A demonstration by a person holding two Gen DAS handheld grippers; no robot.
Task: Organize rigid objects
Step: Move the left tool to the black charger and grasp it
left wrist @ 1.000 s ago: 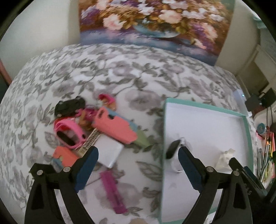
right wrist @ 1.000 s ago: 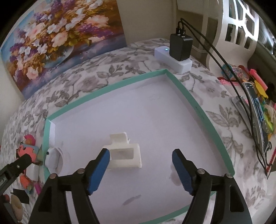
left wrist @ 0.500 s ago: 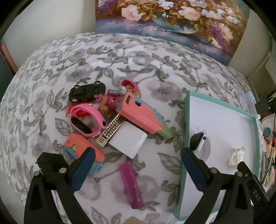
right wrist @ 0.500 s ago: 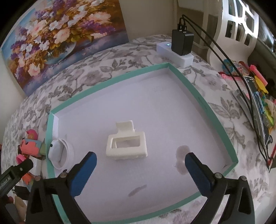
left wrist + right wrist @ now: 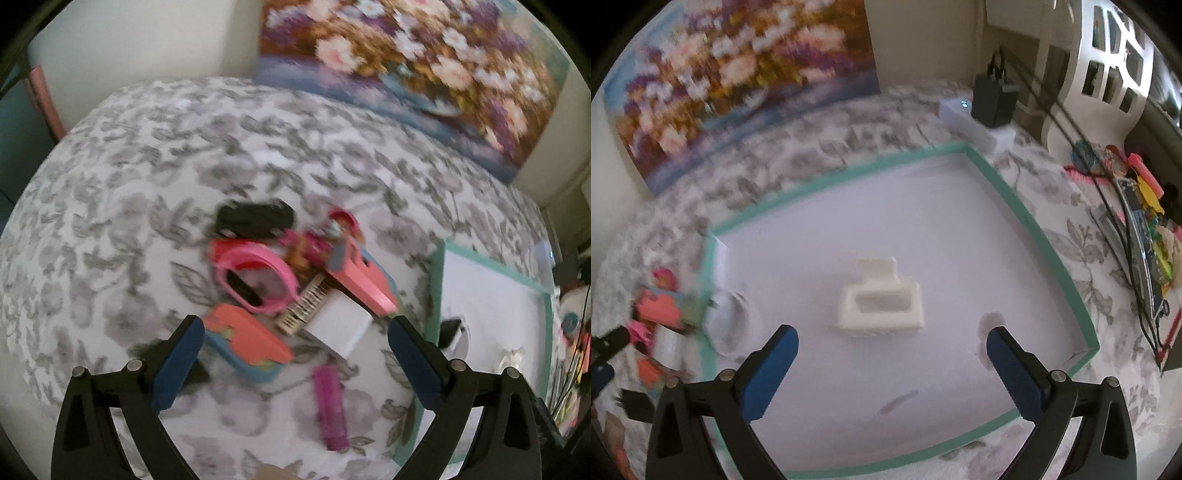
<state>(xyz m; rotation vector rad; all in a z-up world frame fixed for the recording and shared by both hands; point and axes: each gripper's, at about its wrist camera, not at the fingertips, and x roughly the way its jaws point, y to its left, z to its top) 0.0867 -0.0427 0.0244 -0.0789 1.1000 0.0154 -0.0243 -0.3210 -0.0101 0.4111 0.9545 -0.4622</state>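
Lower centre, left view: left gripper (image 5: 295,339) spread wide, empty; pile (image 5: 295,295) framed between jaws, left hand nearer; purple bar (image 5: 330,406) lengthwise.

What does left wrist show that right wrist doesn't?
Left wrist only: black toy car, pink watch band and purple bar, in or beside the pile on the floral cloth.
Right wrist only: power strip with black charger, and the clutter beyond the tray.
Both: teal-rimmed tray, white hair claw, each view's own open tool.
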